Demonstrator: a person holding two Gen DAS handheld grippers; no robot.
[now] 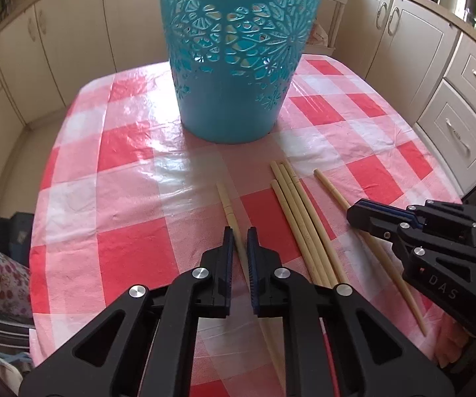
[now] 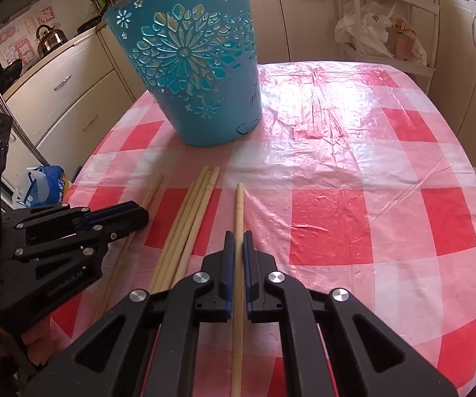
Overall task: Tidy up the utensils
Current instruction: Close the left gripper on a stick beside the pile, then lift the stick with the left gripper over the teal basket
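Several wooden chopsticks lie on a red-and-white checked tablecloth (image 1: 132, 152) in front of a teal cut-out basket (image 1: 234, 66), which also shows in the right wrist view (image 2: 198, 76). My left gripper (image 1: 238, 231) straddles the leftmost chopstick (image 1: 226, 203), jaws narrowly apart around it. My right gripper (image 2: 237, 235) is shut on the rightmost chopstick (image 2: 239, 205); the gripper also shows in the left wrist view (image 1: 353, 213) over that chopstick (image 1: 330, 187). A bundle of chopsticks (image 1: 291, 198) lies between the two, and it shows in the right wrist view too (image 2: 198, 205).
Kitchen cabinets (image 1: 436, 66) surround the table. A kettle (image 2: 51, 38) stands on the counter at left. Plastic bags (image 2: 376, 33) hang on a rack behind the table. The left gripper's body (image 2: 56, 248) sits at the left of the right wrist view.
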